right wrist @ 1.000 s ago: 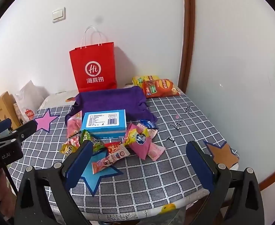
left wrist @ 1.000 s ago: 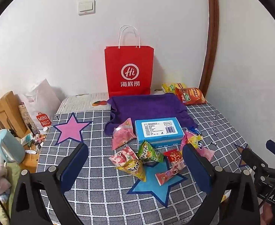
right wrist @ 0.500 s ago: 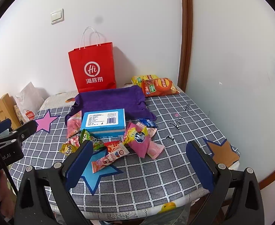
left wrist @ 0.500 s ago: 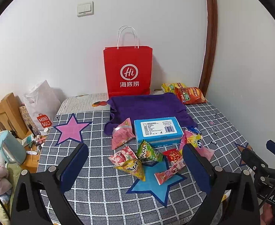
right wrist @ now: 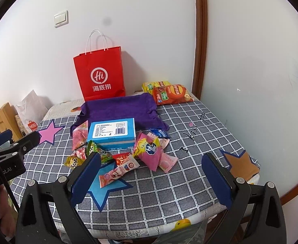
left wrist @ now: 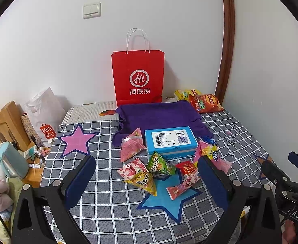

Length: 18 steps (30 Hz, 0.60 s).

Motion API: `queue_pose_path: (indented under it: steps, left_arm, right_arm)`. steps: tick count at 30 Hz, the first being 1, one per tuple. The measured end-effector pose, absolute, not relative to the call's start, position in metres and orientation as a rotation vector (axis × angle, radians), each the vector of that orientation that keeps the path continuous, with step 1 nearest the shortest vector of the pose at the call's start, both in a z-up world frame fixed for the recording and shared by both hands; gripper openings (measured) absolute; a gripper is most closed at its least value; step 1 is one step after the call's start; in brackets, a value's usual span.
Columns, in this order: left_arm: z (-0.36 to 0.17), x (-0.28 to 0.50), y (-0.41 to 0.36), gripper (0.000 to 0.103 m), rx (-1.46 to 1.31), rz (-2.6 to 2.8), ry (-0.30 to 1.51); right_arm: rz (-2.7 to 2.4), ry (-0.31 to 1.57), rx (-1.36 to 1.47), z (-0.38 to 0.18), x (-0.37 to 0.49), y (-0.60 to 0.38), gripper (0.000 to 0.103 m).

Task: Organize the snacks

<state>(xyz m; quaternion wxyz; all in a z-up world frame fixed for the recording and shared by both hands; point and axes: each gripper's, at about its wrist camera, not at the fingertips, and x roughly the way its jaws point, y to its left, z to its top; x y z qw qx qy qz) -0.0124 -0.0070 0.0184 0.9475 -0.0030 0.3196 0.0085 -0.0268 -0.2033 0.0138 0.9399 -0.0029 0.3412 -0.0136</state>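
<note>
You've basically not started sorting, I'd say: both your left gripper (left wrist: 147, 178) and right gripper (right wrist: 151, 174) hang spread wide with nothing in them, back from the near edge of the table (right wrist: 169, 199). The snacks (left wrist: 159, 166) sit piled mid-table around the blue box (left wrist: 170, 140), some spilling onto the blue star (left wrist: 169, 201). Two chip bags (right wrist: 169, 93) lie far right by the wall. The red bag (left wrist: 137, 77) stands at the far edge behind the purple cloth (left wrist: 159, 116). Near right of the table is bare, lots of room there; the wall hugs the right side
</note>
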Motion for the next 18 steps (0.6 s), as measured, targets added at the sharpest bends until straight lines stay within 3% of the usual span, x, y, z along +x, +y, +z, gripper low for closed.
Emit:
queue_pose_path:
  steps: [18]
  left_arm:
    - [0.0188, -0.0153, -0.0077, 0.101, -0.004, 0.018, 0.645]
  right_arm:
    - [-0.023, 0.682, -0.009, 0.0186, -0.0303, -0.2026, 0.098]
